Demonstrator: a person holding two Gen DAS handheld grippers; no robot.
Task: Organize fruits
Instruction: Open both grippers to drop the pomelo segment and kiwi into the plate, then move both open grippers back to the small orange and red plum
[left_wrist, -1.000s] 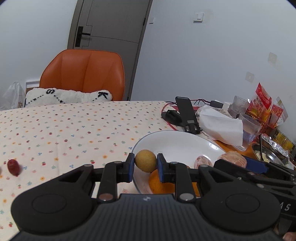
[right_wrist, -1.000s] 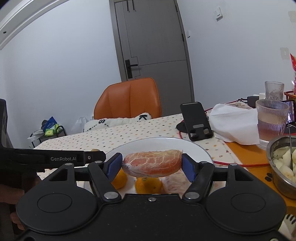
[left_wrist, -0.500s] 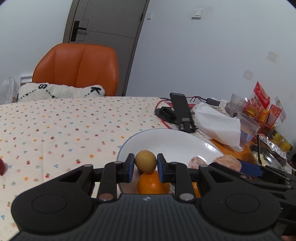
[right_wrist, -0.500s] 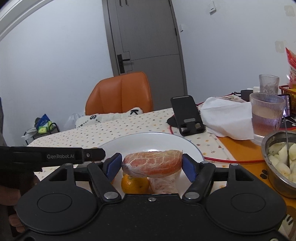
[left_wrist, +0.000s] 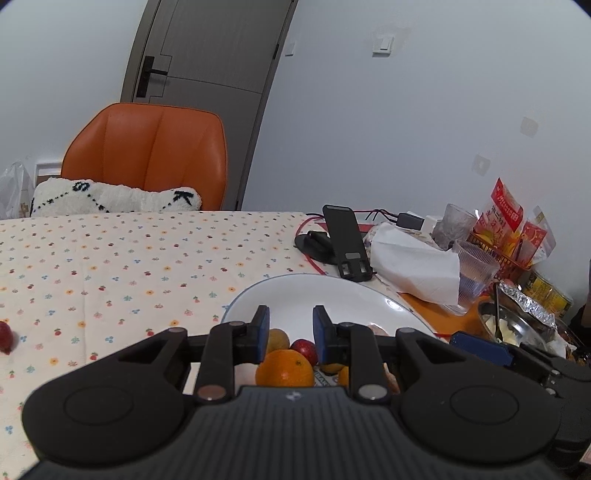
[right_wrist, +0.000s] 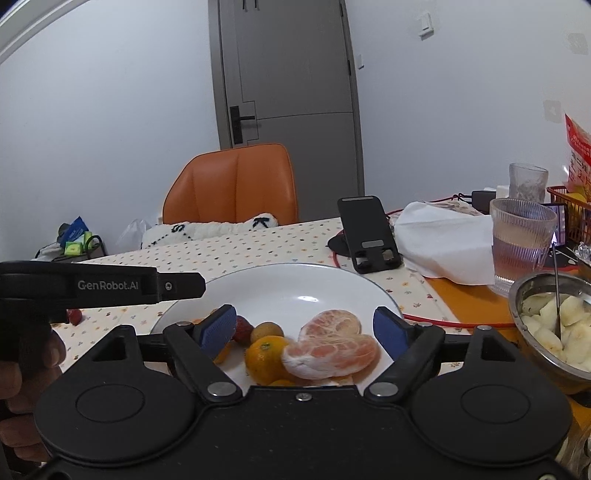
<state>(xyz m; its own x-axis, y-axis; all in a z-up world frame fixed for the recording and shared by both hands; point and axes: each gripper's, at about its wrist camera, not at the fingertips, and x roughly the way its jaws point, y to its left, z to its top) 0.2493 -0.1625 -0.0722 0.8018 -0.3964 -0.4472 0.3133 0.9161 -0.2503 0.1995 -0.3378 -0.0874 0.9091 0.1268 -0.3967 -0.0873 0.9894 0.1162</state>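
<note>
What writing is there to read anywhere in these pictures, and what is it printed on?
"GenRobot.AI": white lettering on the side of the left gripper, seen from the right wrist camera.
"S" and "K": black letters on the white fluffy cushion on the orange chair.
Red snack packets: printed characters, too blurred to read.

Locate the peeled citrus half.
Right wrist view: the peeled citrus half lies on the white plate, against the small orange, between the open right tongs.

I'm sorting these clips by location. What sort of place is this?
Most likely a home dining room: a table under a flowered cloth, an orange chair by a door, and household clutter such as a water glass and snack packets.
</note>
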